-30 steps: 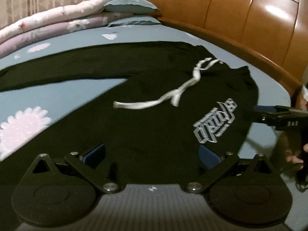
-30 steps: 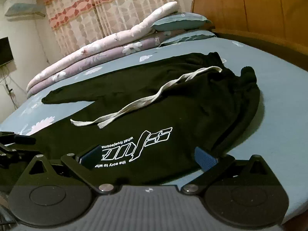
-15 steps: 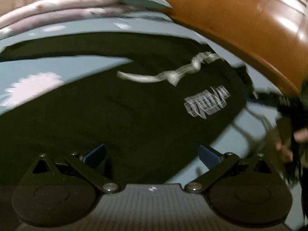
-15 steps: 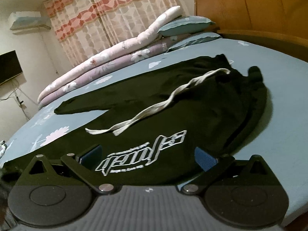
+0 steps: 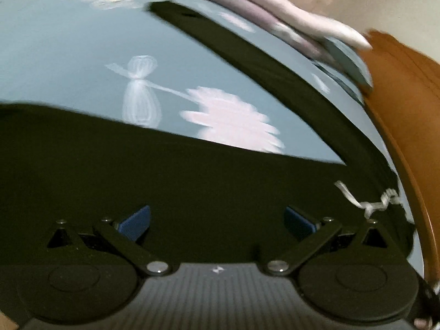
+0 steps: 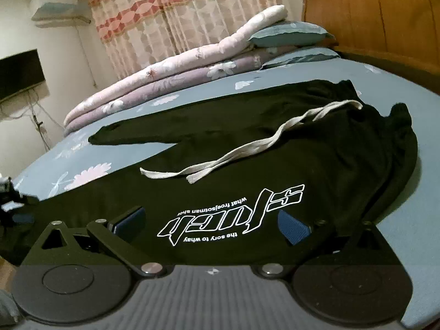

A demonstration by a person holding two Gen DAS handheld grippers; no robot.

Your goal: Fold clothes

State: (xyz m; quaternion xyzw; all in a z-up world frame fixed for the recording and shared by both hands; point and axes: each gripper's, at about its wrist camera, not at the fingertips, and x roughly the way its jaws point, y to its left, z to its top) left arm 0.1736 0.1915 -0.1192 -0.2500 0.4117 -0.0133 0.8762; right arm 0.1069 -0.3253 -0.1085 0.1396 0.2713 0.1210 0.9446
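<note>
Blue floral bedsheet [image 6: 316, 74] carries black trousers [image 6: 275, 151], spread flat. Right gripper [image 6: 210, 221]: jaws spread wide, nothing between them, low over the cloth; white printed logo [image 6: 233, 214] sits between the blue pads, drawstring [image 6: 247, 145] beyond at 12 o'clock. Left gripper [image 5: 217, 220]: jaws likewise spread, empty, black fabric directly ahead; one trouser leg [image 5: 247, 46] runs off toward 11 o'clock. Folded quilts [image 6: 165, 79] at 11 o'clock, wooden headboard [image 6: 371, 19] at 1 o'clock in the right wrist view.
</note>
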